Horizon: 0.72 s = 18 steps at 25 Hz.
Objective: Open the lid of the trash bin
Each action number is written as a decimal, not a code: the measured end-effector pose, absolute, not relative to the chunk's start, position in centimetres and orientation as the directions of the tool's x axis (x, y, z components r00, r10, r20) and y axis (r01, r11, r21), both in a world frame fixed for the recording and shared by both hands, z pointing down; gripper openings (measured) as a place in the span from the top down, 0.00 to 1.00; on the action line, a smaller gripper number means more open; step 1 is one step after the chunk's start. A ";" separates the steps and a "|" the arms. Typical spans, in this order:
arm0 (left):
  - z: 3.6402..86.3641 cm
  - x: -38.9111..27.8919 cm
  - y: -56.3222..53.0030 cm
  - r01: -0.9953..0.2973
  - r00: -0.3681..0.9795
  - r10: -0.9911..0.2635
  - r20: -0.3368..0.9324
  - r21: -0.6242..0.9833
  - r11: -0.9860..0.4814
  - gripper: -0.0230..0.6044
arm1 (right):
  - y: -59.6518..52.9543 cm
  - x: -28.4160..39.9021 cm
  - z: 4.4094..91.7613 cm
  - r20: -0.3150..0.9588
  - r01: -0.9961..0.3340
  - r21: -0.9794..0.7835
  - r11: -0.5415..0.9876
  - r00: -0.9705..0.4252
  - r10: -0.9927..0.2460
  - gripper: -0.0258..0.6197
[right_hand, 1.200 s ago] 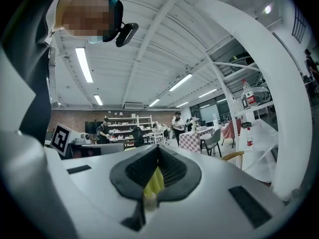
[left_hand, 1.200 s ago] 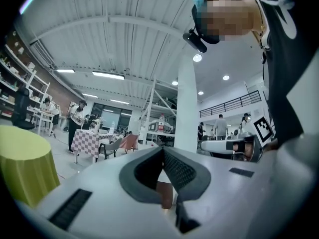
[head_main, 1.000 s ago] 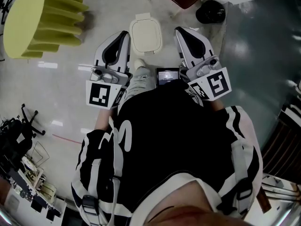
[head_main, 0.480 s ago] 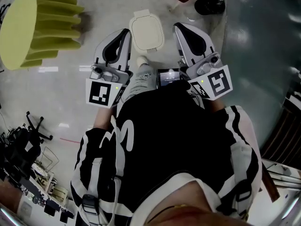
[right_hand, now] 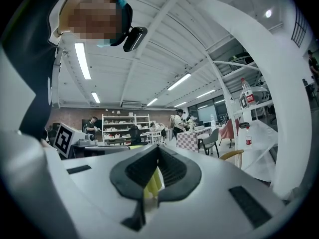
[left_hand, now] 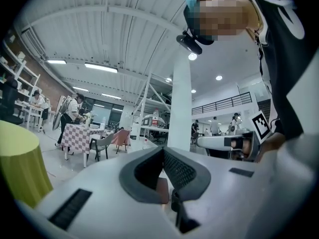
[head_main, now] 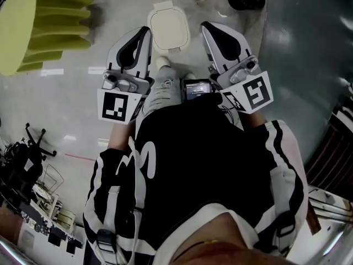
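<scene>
Bin lid (head_main: 169, 29) lies shut; the bin stands on the floor (head_main: 83, 104). From the head view I see it between the two tongs' tips. Left tongs (head_main: 144, 37) clenched, nothing in them. Right tongs (head_main: 208, 30) clenched, likewise empty.

Cream-white trash bin lid (head_main: 168, 26); left gripper (head_main: 145, 33) and right gripper (head_main: 206, 27) white with black-and-white marker cubes (head_main: 116, 106); ribbed yellow-green stool (head_main: 33, 26); black top (head_main: 193, 148) with white stripes.
</scene>
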State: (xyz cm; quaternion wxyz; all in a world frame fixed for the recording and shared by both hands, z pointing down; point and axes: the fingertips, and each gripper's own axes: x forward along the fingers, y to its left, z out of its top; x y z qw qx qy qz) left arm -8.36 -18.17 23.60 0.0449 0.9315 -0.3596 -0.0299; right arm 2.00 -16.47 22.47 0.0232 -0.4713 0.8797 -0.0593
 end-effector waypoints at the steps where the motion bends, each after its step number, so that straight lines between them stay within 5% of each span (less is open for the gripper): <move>1: 24.0 -8.3 -18.1 -0.671 0.736 -0.677 -0.019 0.108 -0.733 0.95 | -16.4 2.1 22.8 0.019 -0.823 -0.126 0.553 -0.560 -0.829 0.94; 18: 28.6 -9.2 -17.2 -0.721 0.687 -0.726 0.018 0.139 -0.679 0.95 | -16.4 0.6 27.5 0.073 -0.768 -0.138 0.625 -0.637 -0.767 0.94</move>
